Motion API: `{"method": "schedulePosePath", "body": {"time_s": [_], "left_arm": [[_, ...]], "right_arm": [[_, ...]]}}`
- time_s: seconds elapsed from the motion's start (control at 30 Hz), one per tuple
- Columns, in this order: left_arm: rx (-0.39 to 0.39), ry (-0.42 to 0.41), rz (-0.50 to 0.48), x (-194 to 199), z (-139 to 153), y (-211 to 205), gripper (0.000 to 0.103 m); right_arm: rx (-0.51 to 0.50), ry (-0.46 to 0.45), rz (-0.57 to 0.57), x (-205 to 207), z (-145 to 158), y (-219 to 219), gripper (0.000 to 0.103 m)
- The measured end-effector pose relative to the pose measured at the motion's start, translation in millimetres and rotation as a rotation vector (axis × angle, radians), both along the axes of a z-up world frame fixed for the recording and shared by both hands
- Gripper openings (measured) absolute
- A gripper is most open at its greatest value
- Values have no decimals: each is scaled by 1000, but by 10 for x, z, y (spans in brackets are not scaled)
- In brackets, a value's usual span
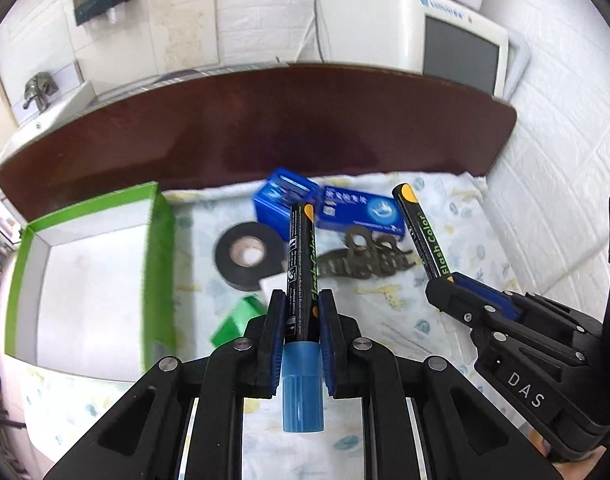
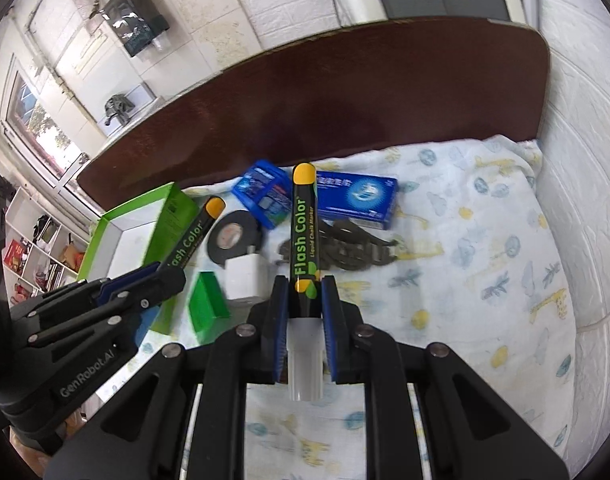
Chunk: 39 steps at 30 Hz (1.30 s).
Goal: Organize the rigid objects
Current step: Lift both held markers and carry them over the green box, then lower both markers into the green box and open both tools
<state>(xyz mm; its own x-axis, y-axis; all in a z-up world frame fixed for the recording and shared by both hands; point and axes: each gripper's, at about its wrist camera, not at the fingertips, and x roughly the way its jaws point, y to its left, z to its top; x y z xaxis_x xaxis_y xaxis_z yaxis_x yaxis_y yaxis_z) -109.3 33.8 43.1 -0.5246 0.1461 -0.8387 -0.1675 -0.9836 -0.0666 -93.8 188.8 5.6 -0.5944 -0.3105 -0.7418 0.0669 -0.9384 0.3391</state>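
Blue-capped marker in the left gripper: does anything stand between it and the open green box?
Nothing visible does. The left gripper is shut on the blue-capped marker, held above the bed. The green box lies open to its left, and its white inside looks bare. The tape roll lies beyond the marker, off that path.

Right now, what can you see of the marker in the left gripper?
The blue-capped marker is a black Flash Color chalk marker with green lettering, a yellow-orange end and a translucent blue cap. The left gripper is shut on its barrel just above the cap, which points back toward the camera. It is held off the patterned cloth, its far end over the black tape roll and the blue boxes.
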Motion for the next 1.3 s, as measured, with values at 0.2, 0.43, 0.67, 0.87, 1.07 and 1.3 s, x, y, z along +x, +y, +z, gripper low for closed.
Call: {"method": "schedulePosePath", "body": {"time_s": [0.2, 0.43, 0.67, 0.87, 1.07, 1.3], "left_arm": [[-7, 46, 99, 49, 166, -643, 15], [-37, 48, 231, 45, 78, -1533, 15], [-50, 21, 297, -56, -179, -2203, 15], [-19, -59, 332, -198, -603, -2693, 15], [-12, -106, 357, -238, -877, -2964, 15], [-14, -134, 370, -262, -1000, -3050, 15]], "right_arm": [[-7, 33, 106, -89, 171, -658, 16], [-31, 10, 240, -279, 164, -1621, 16], [1, -43, 312, -548, -49, -2521, 16], [31, -143, 330, -801, -416, -3004, 16], [68, -201, 342, -904, -666, -3297, 16], [100, -216, 340, -935, -777, -3364, 16]]}}
